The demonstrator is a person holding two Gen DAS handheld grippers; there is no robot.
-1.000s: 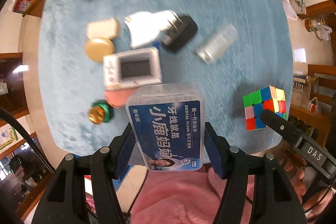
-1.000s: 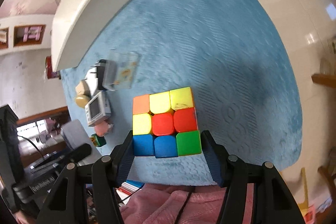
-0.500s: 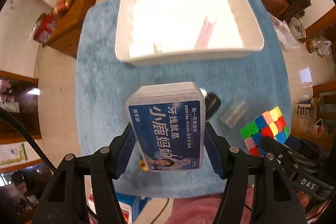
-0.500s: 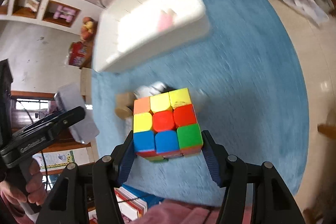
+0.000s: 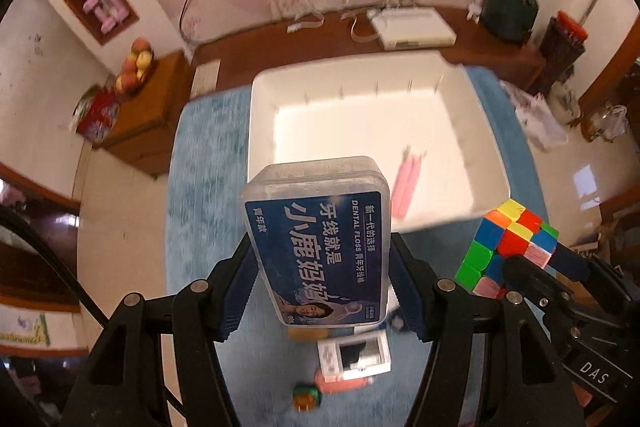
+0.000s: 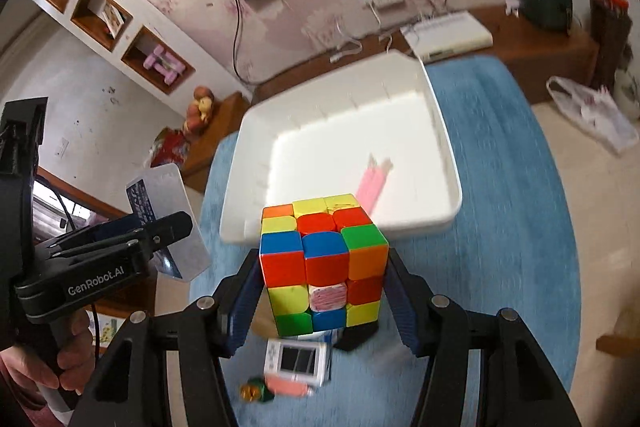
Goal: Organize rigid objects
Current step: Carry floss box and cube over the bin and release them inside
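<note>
My left gripper (image 5: 320, 267) is shut on a clear dental floss box (image 5: 316, 239) with a blue label, held above the blue rug (image 5: 200, 187). My right gripper (image 6: 323, 279) is shut on a multicoloured puzzle cube (image 6: 324, 259). The cube (image 5: 508, 247) also shows at the right of the left wrist view, beside the floss box. Past both held things stands an open white bin (image 5: 256, 131) with a pink object (image 5: 406, 187) on its floor. In the right wrist view, a hand at the left holds the left gripper (image 6: 120, 239) with the floss box (image 6: 168, 223).
Loose items lie on the rug below the grippers: a white device with a screen (image 5: 354, 353), a small green and gold piece (image 5: 306, 395), a pink-orange object (image 5: 340, 385) and a black object (image 6: 358, 337). A wooden cabinet with fruit (image 5: 140, 107) stands left of the rug.
Both grippers rose with their loads and tilted up toward the white bin, which now shows whole with its inside. The loose items slid to the bottom of both views.
</note>
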